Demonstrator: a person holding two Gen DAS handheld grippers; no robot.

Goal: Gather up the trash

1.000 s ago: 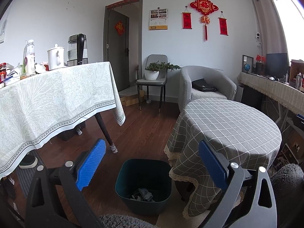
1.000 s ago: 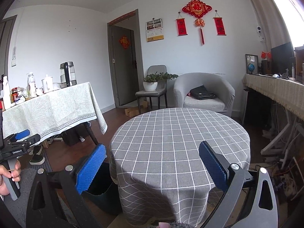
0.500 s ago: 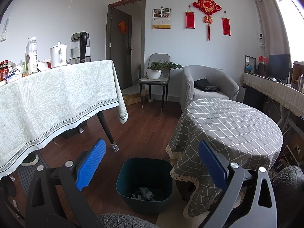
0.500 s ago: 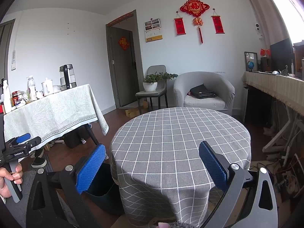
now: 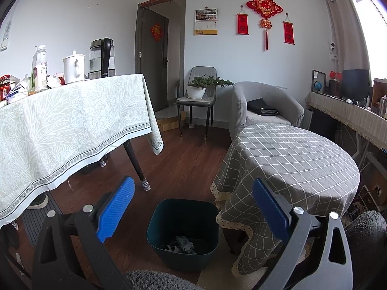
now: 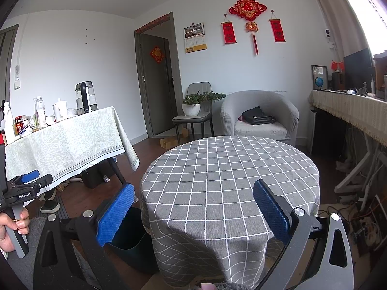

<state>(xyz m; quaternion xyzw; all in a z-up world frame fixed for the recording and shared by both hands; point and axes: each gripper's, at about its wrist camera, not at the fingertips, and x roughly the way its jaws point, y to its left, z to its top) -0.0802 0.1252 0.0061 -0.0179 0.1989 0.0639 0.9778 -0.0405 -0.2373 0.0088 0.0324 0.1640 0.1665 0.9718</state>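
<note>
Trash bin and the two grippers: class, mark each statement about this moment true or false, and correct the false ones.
1. The dark teal trash bin holds crumpled trash. True.
2. The left gripper grips trash. False: open, empty.
3. The bin stands beside the round checked table. True.
4. The right gripper is shut. False: open.
5. Trash lies on the checked tabletop. False: none visible.
</note>
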